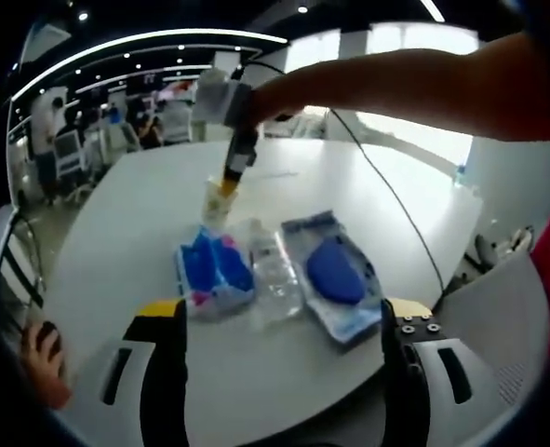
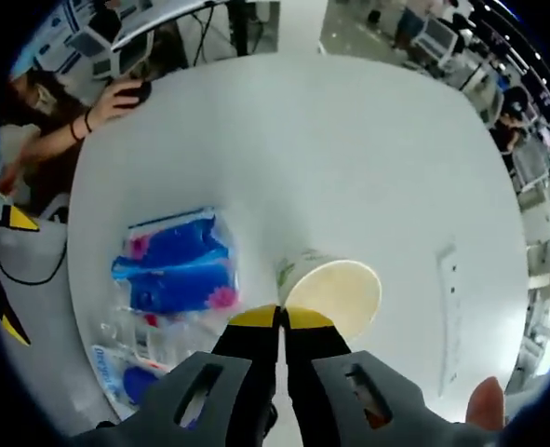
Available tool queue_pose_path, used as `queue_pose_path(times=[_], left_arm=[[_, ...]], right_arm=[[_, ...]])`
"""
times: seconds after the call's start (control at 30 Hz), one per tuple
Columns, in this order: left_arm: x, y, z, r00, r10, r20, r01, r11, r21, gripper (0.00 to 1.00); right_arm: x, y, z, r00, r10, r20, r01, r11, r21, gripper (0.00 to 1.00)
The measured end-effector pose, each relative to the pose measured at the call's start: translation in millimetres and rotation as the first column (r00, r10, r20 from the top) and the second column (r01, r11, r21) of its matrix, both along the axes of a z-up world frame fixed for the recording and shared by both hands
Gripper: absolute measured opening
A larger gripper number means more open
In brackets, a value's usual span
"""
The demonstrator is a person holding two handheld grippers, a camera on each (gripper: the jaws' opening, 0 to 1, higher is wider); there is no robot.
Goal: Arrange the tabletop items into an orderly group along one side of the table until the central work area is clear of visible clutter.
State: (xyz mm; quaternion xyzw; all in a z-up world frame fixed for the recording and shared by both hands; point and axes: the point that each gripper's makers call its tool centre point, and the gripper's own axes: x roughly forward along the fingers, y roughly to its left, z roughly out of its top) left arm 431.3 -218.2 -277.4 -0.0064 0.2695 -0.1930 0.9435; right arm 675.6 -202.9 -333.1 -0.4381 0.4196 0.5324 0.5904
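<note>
**Spotter:** What have you got at the right gripper [image 2: 282, 321]?

**Operator:** From the right gripper view, I see its yellow-tipped jaws pressed together at the near rim of the paper cup [image 2: 335, 291]. Whether they pinch the rim or just meet beside it, I can't tell; the tips cover that spot. The cup stands on the white table [image 2: 349, 149], mouth toward the lens, so its side and print are mostly hidden.

**Spotter:** And the left?

**Operator:** The left gripper [image 1: 284, 321] has its jaws wide apart with nothing between them, low over the table edge. Past them I see three things in a row, touching or nearly so: a blue tissue pack [image 1: 214, 268], a clear plastic bottle [image 1: 273, 270] lying down, and a clear pouch with a blue item [image 1: 335, 275] inside. I can't make out what that item is.

**Spotter:** Anything else?

**Operator:** A person's hand on a dark mouse [image 2: 137, 91] at the far table edge.
</note>
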Motion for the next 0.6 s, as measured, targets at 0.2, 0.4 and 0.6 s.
queue_pose_path(times=[0.2,0.4,0.6], left_arm=[[0.1,-0.3,0.6,1.0,0.0,0.002,0.0,1.0,-0.003,0.83],[0.6,-0.8,1.1,1.0,-0.002,0.001,0.002,1.0,-0.006,0.83],[0.6,-1.4,1.5,1.0,-0.004,-0.001,0.004,1.0,-0.008,0.82]], right_arm=[[-1.9,5.8,-1.8,1.0,0.026,-0.008,-0.026,0.999,-0.036,0.03],[-3.3,11.1,-2.2,0.999,0.045,-0.016,-0.046,0.998,-0.054,0.03],[-4.5,13.4,-1.7,0.999,0.049,-0.017,-0.05,0.997,-0.058,0.03]])
